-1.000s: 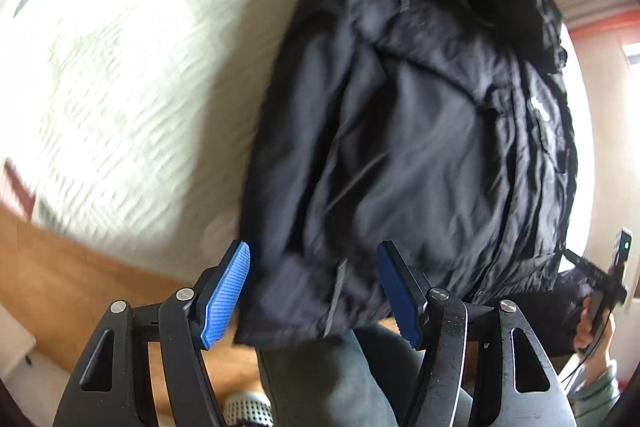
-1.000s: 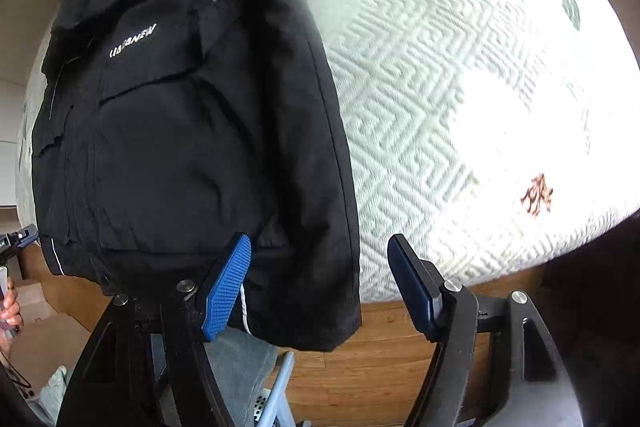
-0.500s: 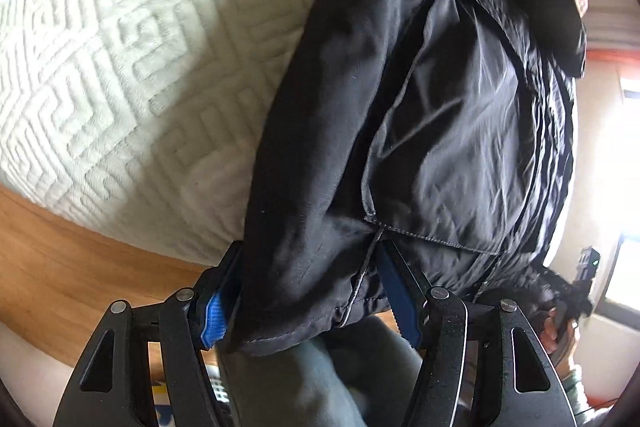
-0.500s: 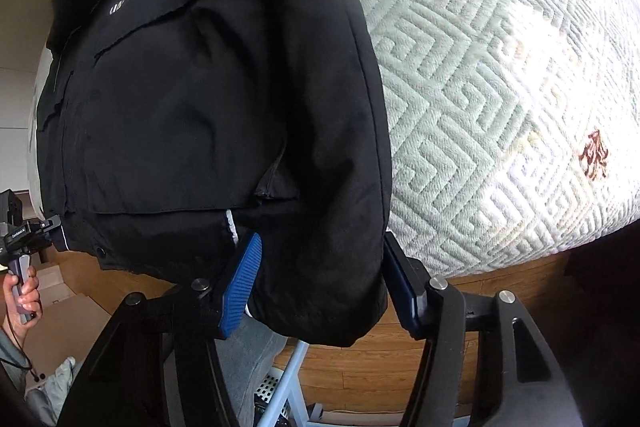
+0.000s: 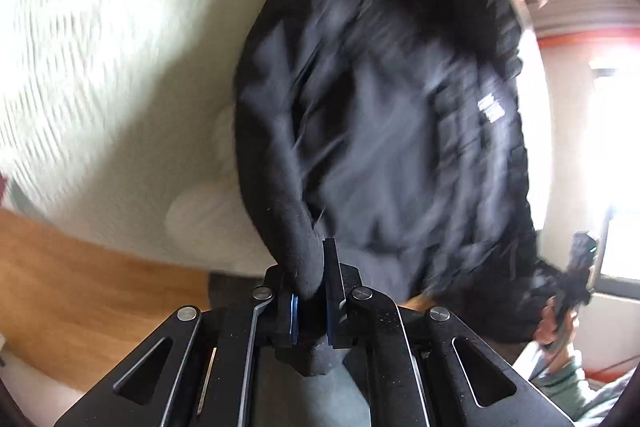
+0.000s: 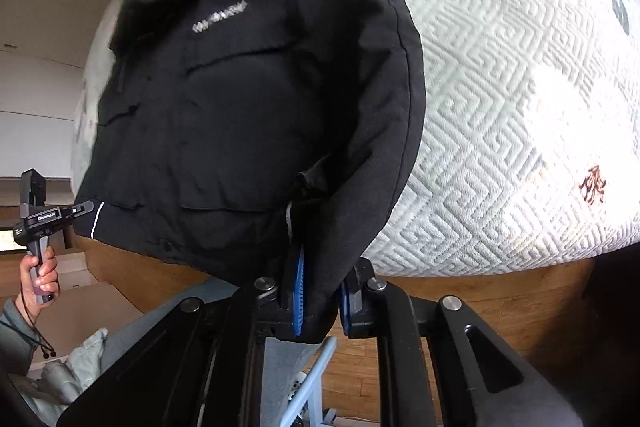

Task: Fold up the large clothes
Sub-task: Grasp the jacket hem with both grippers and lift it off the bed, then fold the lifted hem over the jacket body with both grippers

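The jacket (image 6: 256,115) is matt black cloth, softly creased. The bedspread (image 6: 500,107) is pale quilted cloth with a raised zigzag weave. The floor (image 5: 80,291) is smooth wood.

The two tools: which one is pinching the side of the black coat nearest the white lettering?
The right tool. In its view the black padded jacket shows the lettering above it; the left tool grips the opposite bottom corner.
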Demonstrator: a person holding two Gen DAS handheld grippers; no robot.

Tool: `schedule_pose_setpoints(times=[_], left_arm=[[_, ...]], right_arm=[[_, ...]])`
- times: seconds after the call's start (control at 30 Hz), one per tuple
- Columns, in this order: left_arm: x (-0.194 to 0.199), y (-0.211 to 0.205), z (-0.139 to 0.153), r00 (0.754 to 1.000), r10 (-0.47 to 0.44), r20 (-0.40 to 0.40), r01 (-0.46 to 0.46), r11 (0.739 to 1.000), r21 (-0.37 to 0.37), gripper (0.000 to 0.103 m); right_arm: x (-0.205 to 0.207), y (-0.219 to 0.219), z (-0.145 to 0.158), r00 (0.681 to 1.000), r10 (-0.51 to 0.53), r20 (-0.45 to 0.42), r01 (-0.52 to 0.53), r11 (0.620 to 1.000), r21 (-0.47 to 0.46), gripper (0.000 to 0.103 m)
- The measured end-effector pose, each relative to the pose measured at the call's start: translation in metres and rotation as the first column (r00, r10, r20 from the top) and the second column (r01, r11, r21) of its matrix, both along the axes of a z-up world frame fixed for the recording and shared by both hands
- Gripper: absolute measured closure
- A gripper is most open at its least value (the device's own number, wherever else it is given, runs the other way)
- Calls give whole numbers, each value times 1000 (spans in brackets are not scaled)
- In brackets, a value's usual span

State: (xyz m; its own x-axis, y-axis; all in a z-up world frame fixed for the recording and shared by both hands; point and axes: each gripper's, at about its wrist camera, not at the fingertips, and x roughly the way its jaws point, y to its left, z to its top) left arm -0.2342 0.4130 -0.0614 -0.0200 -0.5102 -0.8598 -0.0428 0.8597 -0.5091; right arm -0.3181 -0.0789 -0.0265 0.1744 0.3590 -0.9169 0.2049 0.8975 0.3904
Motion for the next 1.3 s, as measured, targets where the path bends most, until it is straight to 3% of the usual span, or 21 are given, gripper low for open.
schedule_pose_setpoints(times=[0.17, 0.33, 0.43, 0.53, 0.6, 0.67, 0.77, 0.87, 0.93, 1.0, 1.1, 1.17, 1.23, 1.3], left_arm=[[53, 1, 72, 987, 86, 138, -68, 989, -132, 94], [131, -5, 145, 943, 113, 312, -54, 980, -193, 94], [189, -6, 173, 924, 133, 358, -60, 977, -206, 93], [247, 1, 182, 914, 164, 371, -71, 965, -251, 93], [283, -8, 179, 909, 163, 385, -69, 967, -247, 93], [318, -17, 165, 909, 167, 383, -76, 967, -241, 91], [365, -32, 115, 931, 158, 329, -90, 973, -212, 87], [402, -44, 35, 970, 138, 200, -115, 986, -124, 85], [408, -43, -5, 979, 153, 133, -132, 980, -148, 85], [416, -34, -34, 980, 192, 46, -175, 955, -238, 85], [426, -12, -36, 979, 202, -29, -201, 925, -322, 83], [431, 4, -16, 980, 197, -10, -187, 916, -355, 83], [432, 10, 21, 988, 140, 67, -108, 931, -348, 83], [430, 3, 50, 990, 70, 125, -29, 954, -299, 83]], right_arm=[[32, -26, 69, 993, -54, 108, 48, 997, 57, 86], [85, -64, 137, 967, -127, 222, 104, 988, 112, 86], [133, -88, 163, 952, -178, 251, 148, 980, 132, 86], [192, -112, 177, 933, -207, 295, 177, 976, 125, 86], [236, -119, 179, 922, -214, 322, 192, 976, 100, 86], [279, -118, 157, 920, -244, 307, 222, 969, 106, 86], [335, -114, 103, 940, -237, 247, 242, 970, 8, 86], [371, -114, 28, 959, -253, 125, 259, 965, -29, 85], [381, -115, -19, 963, -265, 38, 266, 964, -19, 84], [376, -117, -33, 963, -268, 24, 268, 963, -4, 82], [369, -129, -17, 966, -260, 20, 258, 965, 48, 82], [361, -148, 1, 959, -282, 38, 277, 954, 113, 81], [351, -162, 29, 949, -310, 54, 298, 940, 169, 77], [347, -164, 55, 948, -302, 97, 290, 950, 115, 69]])
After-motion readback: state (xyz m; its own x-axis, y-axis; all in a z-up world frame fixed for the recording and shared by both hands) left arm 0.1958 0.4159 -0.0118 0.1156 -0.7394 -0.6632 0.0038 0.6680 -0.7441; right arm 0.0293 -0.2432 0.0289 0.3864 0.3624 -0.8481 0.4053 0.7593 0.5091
